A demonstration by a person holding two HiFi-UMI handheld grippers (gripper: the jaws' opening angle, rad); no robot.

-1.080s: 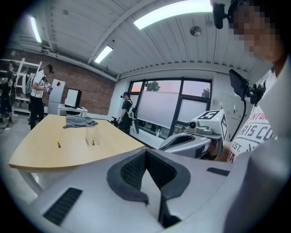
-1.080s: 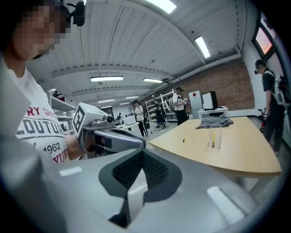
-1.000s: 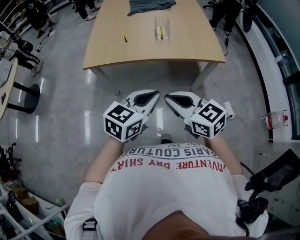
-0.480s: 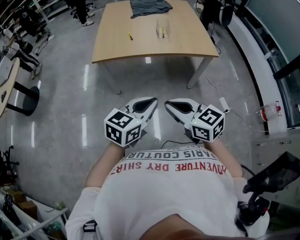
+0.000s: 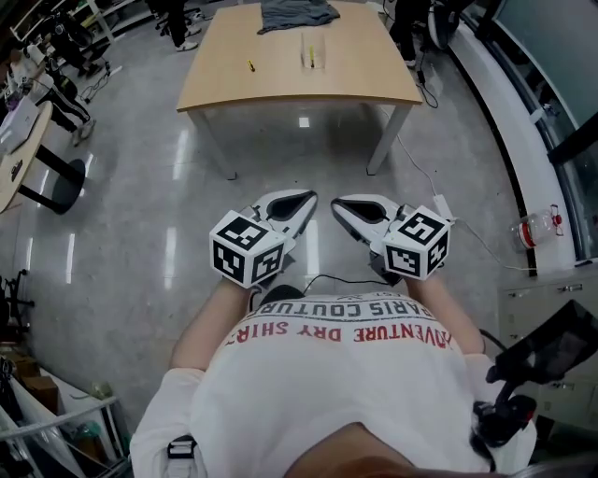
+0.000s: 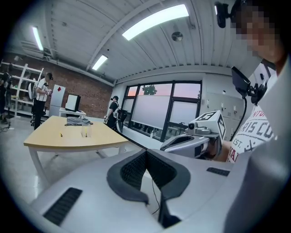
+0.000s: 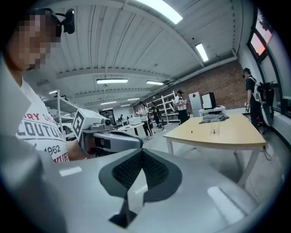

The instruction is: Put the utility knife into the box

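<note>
A small yellow utility knife (image 5: 249,65) lies on the wooden table (image 5: 280,84) far ahead, left of a clear box (image 5: 311,54). My left gripper (image 5: 307,199) and right gripper (image 5: 337,203) are held side by side at chest height over the floor, well short of the table. Both are shut with nothing between the jaws. In the left gripper view the left gripper (image 6: 145,153) has its pads meeting, with the knife (image 6: 61,134) and box (image 6: 84,131) tiny in the distance. The right gripper view shows the right gripper (image 7: 142,152) the same way, with the knife (image 7: 191,132) and box (image 7: 213,129) beyond.
A grey cloth (image 5: 297,14) lies at the table's far end. To the left a round table (image 5: 19,154) stands, with people beyond it. A cable (image 5: 327,278) runs over the glossy floor near my feet. A bottle (image 5: 533,227) and cabinets are at the right.
The table has drawn further away and higher in the head view, so its legs now show. Both grippers stay shut together in front of the chest.
</note>
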